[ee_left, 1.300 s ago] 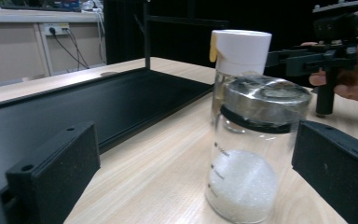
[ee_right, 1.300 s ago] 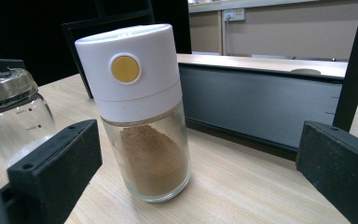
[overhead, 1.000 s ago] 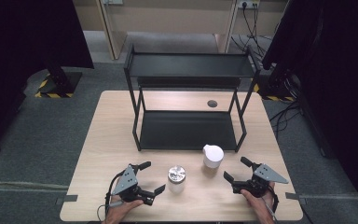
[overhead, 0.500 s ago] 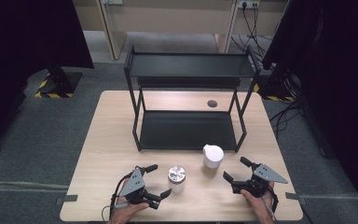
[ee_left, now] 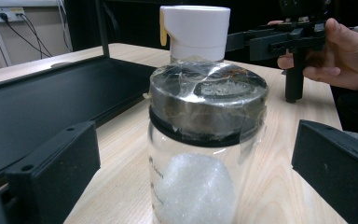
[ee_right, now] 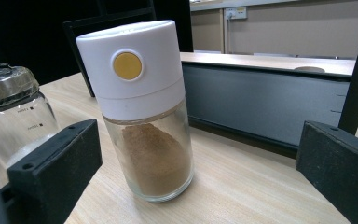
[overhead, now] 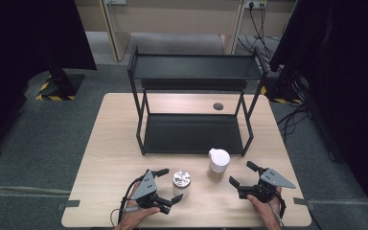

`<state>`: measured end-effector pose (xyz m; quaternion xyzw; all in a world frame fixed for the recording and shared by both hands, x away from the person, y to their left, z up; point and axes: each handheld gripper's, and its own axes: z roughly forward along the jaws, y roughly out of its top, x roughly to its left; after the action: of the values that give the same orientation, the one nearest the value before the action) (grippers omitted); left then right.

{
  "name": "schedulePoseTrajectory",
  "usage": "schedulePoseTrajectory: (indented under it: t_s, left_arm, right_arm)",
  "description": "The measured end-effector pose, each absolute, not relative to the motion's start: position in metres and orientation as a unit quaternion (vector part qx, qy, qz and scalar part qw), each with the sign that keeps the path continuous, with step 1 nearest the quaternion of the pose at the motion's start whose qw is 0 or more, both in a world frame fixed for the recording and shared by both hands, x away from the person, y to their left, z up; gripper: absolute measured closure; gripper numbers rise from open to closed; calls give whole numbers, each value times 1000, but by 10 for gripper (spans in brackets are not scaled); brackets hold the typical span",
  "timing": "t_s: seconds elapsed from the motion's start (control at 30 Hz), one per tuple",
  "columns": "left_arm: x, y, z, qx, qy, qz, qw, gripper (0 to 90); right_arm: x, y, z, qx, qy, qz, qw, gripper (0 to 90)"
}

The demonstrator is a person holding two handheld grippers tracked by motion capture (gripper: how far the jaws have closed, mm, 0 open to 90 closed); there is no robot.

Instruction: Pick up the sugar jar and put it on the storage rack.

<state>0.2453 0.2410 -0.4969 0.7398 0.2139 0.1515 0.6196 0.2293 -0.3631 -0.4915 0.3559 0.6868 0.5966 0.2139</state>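
Observation:
A glass jar (overhead: pixel 181 178) with a taped metal lid stands near the table's front edge. It holds white granules (ee_left: pixel 191 186). My left gripper (overhead: pixel 174 184) is open, with one jaw on each side of the jar (ee_left: pixel 208 93) and not touching it. A spice shaker (overhead: pixel 219 159) with a white cap and brown powder (ee_right: pixel 142 107) stands to the jar's right. Just right of the shaker, my right gripper (overhead: pixel 240 173) is open and points at it, holding nothing. In the left gripper view the shaker (ee_left: pixel 196 28) rises behind the jar.
A black two-level metal rack (overhead: pixel 194 67) stands at the middle of the wooden table (overhead: pixel 115 143), its lower shelf (overhead: pixel 191 133) bare. A small dark round cap (overhead: pixel 218 106) sits behind it. In the right gripper view the glass jar (ee_right: pixel 9 112) is at the left.
My left gripper has slid right along the front edge until its open jaws flank the glass jar. The right gripper, jar and shaker have stayed put.

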Motion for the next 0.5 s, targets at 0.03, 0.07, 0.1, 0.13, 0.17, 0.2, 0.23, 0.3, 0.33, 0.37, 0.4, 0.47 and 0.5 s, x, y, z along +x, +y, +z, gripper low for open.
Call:
schedulePoseTrajectory:
  t_s: [0.03,0.07,0.1,0.13,0.17,0.2,0.23,0.3,0.33,0.37,0.4,0.47,0.5]
  left_arm:
    - [246,240,-497,740,214,150,619,4]
    - [247,238,-497,741,213,150,619,5]
    - [248,237,-497,741,214,149,619,5]
    - [249,236,-496,742,214,148,618,5]
    - [249,234,-496,743,214,147,617,5]
    - [250,233,-496,744,215,147,616,5]
    - [251,231,-496,744,216,146,615,4]
    - [252,229,-495,745,215,146,614,5]
    - [252,228,-495,746,215,146,613,5]
    - [253,227,-495,747,214,146,612,6]
    - [254,225,-495,749,214,146,610,7]
    - [255,223,-495,751,215,144,608,10]
    - [256,222,-495,751,215,143,608,12]
  right_arm:
    - [229,-363,-492,356,687,597,214,4]
    - [229,-363,-492,356,687,597,214,4]
    - [229,-363,-492,356,687,596,214,4]
    - [229,-363,-492,356,687,597,214,4]
    - [229,-363,-492,356,687,597,213,4]
    - [229,-363,-492,356,687,597,214,4]
    - [229,-363,-491,355,687,597,214,4]
    - [229,-363,-491,356,687,597,214,4]
    - [229,-363,-491,355,687,597,214,4]
    - [229,-363,-491,355,687,597,214,4]
    - [229,-363,-491,355,687,597,214,4]
    - [229,-363,-491,355,687,597,213,4]
    - [229,-363,-491,355,687,597,213,4]
